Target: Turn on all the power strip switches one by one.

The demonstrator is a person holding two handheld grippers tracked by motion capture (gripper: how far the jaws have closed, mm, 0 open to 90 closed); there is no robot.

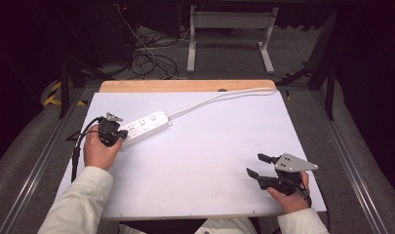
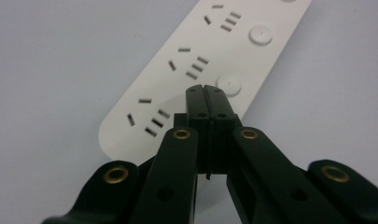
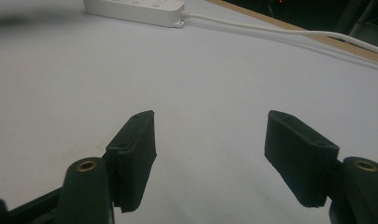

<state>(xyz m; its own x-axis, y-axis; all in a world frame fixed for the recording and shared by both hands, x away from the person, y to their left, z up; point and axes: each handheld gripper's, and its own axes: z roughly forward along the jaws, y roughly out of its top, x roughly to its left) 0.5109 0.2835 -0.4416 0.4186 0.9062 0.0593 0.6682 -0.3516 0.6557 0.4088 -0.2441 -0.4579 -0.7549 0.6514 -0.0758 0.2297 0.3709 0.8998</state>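
Pressing with your clenched, empty left gripper could skid the white plastic power strip; your right gripper, jaws spread, steadies nothing.

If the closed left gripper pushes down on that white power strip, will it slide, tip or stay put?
The power strip lies flat and long on the table, so tipping seems unlikely. Its smooth casing on the smooth top may slide under a sideways push. Its cord looks floppy and would probably trail rather than resist. The shut left gripper sits over a round button.
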